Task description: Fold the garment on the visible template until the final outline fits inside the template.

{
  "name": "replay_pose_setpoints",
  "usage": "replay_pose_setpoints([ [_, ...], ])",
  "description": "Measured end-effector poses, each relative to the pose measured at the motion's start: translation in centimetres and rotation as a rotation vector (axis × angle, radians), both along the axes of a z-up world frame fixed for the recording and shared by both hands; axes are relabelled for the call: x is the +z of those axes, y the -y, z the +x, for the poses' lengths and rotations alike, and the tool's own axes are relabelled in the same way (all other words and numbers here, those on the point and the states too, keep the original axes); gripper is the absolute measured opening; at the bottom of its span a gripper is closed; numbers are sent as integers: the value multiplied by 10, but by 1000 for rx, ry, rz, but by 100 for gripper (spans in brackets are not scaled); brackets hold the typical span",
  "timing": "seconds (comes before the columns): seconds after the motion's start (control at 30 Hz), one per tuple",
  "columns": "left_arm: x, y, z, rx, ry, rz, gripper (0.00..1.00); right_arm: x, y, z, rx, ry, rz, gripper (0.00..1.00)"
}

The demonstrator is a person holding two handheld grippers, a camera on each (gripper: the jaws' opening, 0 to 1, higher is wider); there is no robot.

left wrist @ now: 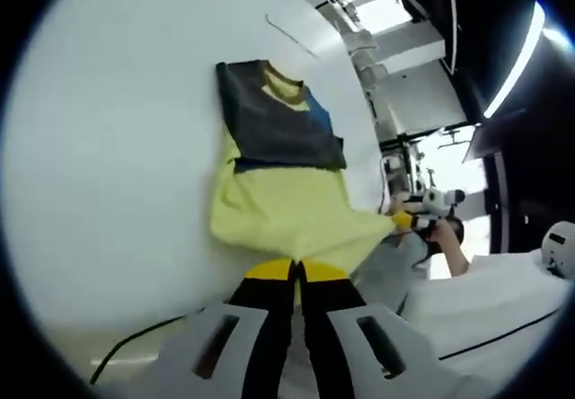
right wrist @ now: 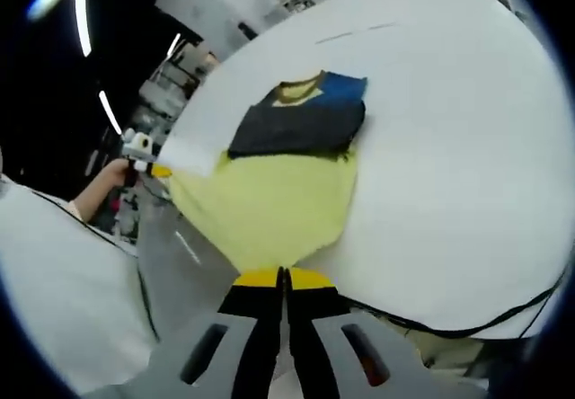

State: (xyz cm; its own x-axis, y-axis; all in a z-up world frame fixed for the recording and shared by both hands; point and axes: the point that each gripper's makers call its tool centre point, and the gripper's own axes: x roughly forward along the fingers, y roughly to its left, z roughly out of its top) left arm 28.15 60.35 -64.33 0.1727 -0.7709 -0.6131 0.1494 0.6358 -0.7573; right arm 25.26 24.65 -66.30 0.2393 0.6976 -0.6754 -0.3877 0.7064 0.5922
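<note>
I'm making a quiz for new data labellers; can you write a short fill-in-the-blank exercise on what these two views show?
1. The lower part of the garment is ____ in colour.
2. The garment lies on a ____ table.
3. The left gripper has its jaws ____ on the garment's hem.
4. The right gripper grips the garment's ____ edge, away from the collar.

Missing words: yellow; white; shut; bottom
</note>
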Motion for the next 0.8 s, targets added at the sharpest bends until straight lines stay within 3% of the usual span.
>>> replay_pose_setpoints([
  [0.1,4,1,11,19,15,-29,0,3,1,12,12,17,-14,2],
  [0.8,12,4,71,30,55,-49,0,24,-3,68,12,82,-7,2],
])
